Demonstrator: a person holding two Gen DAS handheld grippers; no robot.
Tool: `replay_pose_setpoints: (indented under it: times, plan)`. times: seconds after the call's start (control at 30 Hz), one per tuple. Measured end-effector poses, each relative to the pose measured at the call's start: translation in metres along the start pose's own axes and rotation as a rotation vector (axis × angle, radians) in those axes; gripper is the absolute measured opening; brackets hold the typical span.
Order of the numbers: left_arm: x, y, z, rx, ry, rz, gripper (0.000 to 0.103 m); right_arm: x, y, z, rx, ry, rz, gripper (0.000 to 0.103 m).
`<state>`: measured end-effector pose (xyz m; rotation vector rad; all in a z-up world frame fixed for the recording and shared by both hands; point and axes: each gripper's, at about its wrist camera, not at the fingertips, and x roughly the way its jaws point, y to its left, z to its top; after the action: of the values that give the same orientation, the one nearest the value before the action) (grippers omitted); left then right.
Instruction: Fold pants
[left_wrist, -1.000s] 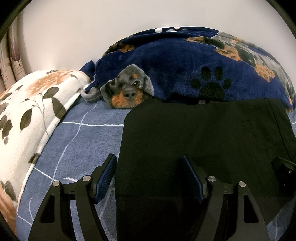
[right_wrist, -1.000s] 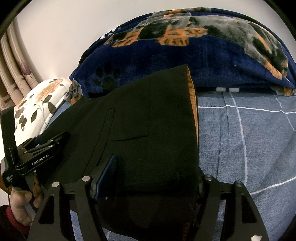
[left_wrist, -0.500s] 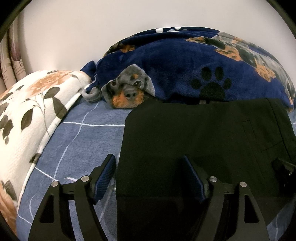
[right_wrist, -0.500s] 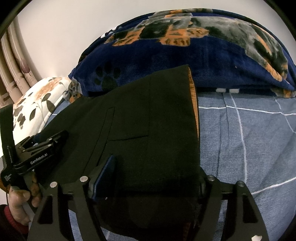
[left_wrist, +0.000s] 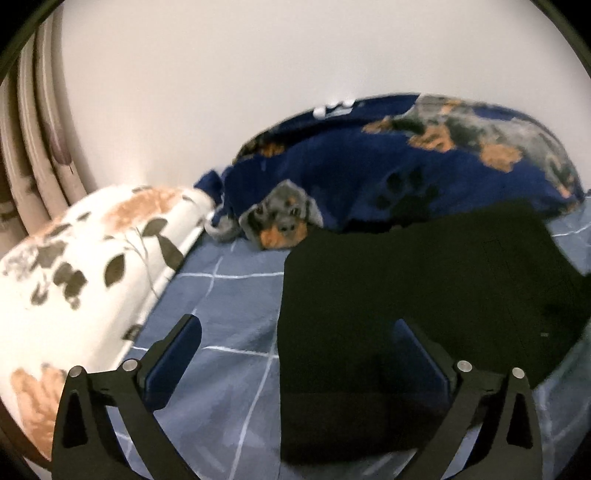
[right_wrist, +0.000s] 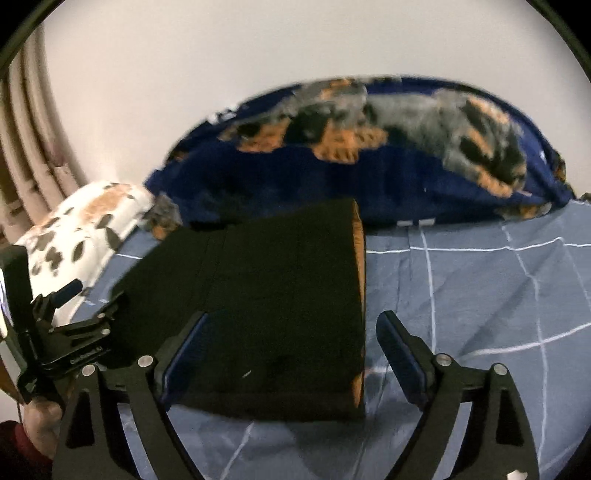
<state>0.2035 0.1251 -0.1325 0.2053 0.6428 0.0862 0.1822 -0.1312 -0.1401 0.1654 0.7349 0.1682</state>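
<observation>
A navy blanket printed with dogs and paw marks is heaped along the white wall, right behind the black pants, and a floral pillow crowds the left side of the blue checked bedsheet. The pants lie folded flat on that sheet, their far edge touching the blanket (an orange lining peeks out along the right edge). The left gripper hangs tilted down over the pants' left edge, its jaws just opened wide, pads clear of the cloth. The right gripper has just spread too, straddling the pants' right edge without pressing. A hand grips the left tool's handle at lower left.
</observation>
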Motion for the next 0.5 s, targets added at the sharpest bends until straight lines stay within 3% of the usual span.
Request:
replay_pose_setpoints:
  times: [0.3,0.5]
  plan:
    - [-0.111,-0.011,0.007,-0.034,-0.149,0.003,0.103,-0.089,0.017,-0.043,-0.021,-0.053,0.028,0.091]
    - [-0.18,0.004,0.015,-0.149,-0.24,-0.08,0.103,-0.128,0.036,-0.04,-0.049,-0.104,0.045,0.094]
